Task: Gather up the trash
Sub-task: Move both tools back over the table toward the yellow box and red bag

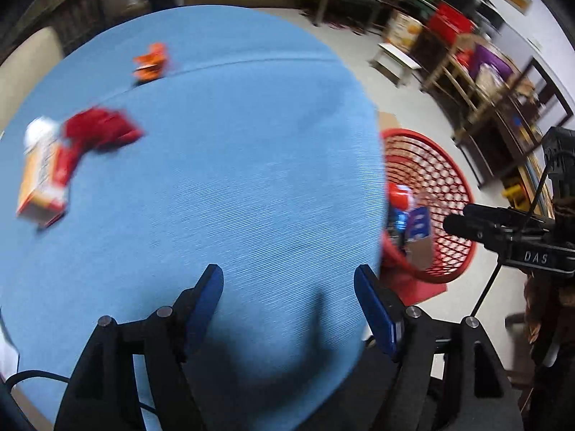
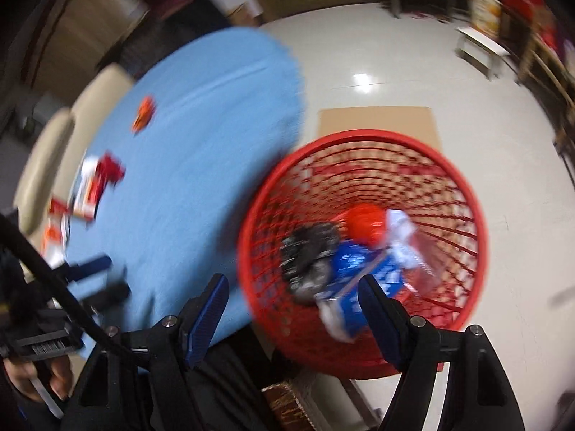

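Note:
A red mesh basket stands on the floor beside a blue-clothed table. It holds a blue box, a red-capped item and dark crumpled trash. My right gripper is open and empty above the basket's near rim. My left gripper is open and empty above the table's near part. On the table lie an orange carton, a red wrapper and an orange wrapper. The basket also shows in the left wrist view.
Shelves and boxes line the far wall. Beige chairs stand past the table's left side. A cardboard sheet lies under the basket. The right gripper shows at the right of the left wrist view.

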